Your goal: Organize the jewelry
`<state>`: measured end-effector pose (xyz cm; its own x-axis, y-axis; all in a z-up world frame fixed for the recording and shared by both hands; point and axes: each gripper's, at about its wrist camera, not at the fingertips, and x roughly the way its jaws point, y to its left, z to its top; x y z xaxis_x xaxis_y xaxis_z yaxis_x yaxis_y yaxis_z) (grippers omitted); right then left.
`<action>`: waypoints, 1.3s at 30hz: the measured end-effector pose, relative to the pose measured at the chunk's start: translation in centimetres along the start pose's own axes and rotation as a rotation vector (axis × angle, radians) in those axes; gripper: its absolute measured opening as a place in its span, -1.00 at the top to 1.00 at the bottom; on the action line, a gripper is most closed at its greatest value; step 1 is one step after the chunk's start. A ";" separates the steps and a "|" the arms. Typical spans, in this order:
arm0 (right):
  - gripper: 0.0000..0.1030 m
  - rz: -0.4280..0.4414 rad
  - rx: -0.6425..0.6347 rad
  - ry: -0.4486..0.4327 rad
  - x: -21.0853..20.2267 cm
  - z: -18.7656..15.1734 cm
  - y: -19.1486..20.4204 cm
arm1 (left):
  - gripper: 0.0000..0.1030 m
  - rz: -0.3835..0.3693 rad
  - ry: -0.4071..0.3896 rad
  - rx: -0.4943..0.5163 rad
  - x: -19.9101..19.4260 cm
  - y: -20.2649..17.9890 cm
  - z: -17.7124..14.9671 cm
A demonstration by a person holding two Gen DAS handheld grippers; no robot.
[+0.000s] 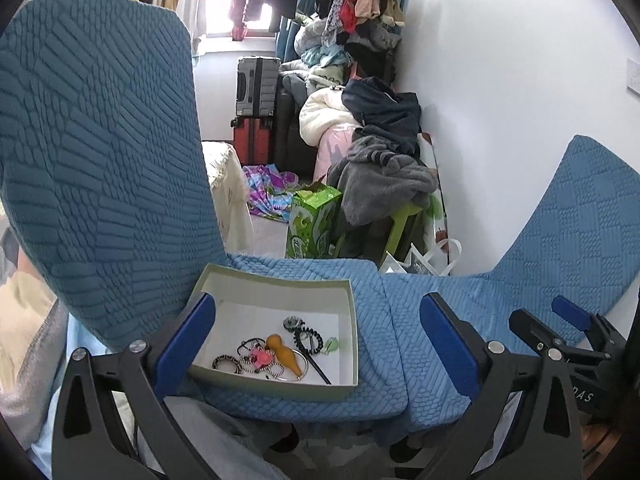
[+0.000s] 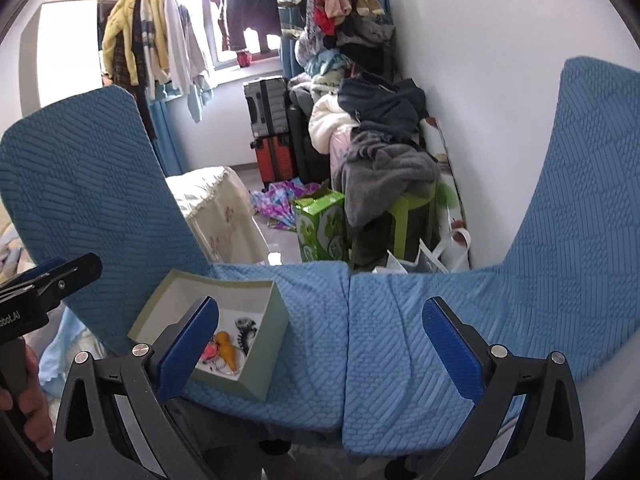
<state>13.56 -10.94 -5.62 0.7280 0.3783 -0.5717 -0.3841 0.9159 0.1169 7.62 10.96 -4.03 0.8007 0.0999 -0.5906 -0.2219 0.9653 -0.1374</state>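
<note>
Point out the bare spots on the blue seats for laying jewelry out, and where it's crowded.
Free: the right seat cushion, bare from the centre seam to its backrest, and the strip between the box and that seam. Crowded: the box floor, where the jewelry is bunched at the near side.

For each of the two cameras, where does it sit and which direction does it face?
Left wrist: on the left gripper, open, looking down at the open box of jewelry on a blue-covered seat; the right gripper shows at right.
Right wrist: on the right gripper, open, aimed at the seam between the two seats; the left gripper and a hand show at left.
Shared: box, seats, green carton.
</note>
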 end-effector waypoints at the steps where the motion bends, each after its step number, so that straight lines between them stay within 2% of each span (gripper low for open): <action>1: -0.99 -0.003 0.003 0.003 -0.1 -0.3 0.0 | -0.97 0.002 0.007 0.004 0.1 -0.1 -0.2; 9: -0.99 -0.013 0.014 0.038 0.2 -2.3 0.0 | -0.98 0.010 0.063 0.010 0.9 -0.2 -2.0; 19: -0.99 -0.032 0.026 0.063 0.7 -3.7 -0.1 | -0.99 0.021 0.091 0.015 1.4 -0.1 -3.3; 30: -0.99 -0.054 0.029 0.051 1.0 -3.4 -0.3 | -0.99 0.040 0.094 0.029 1.4 -0.2 -3.0; 39: -0.99 -0.049 0.018 0.047 1.1 -2.9 -0.1 | -0.99 0.042 0.096 -0.001 1.1 0.3 -2.8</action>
<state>12.77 -10.99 -8.68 0.7180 0.3269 -0.6144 -0.3386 0.9354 0.1020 6.87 10.72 -6.92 0.7340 0.1165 -0.6691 -0.2546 0.9605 -0.1121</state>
